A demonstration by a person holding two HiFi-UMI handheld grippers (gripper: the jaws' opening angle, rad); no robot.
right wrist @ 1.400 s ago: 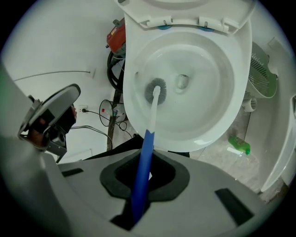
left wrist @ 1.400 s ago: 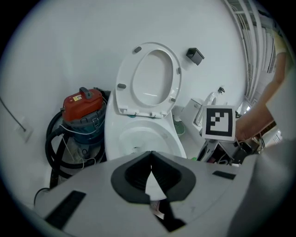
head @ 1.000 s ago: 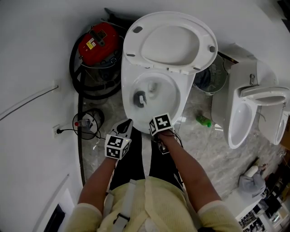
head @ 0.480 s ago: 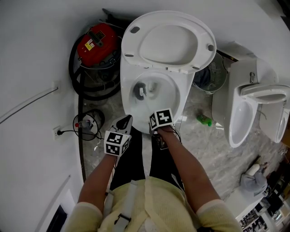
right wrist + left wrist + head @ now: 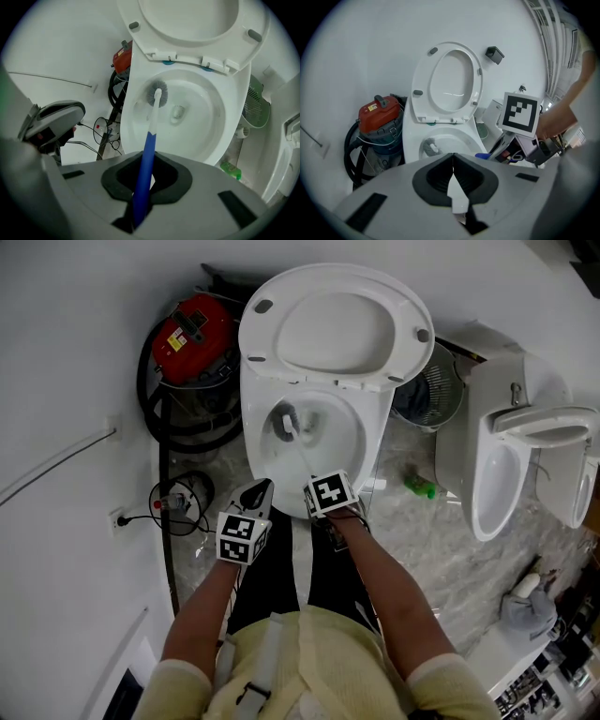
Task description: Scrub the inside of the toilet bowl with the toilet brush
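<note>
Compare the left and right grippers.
The right gripper is shut on the brush, gripping its blue handle; the left gripper is shut on nothing.
The right gripper works, with the brush head down inside the bowl; the left gripper is idle.
In the head view the right gripper sits at the bowl's front rim; the left gripper hangs a little further back, off to the left.
Both carry marker cubes and point toward the toilet.
</note>
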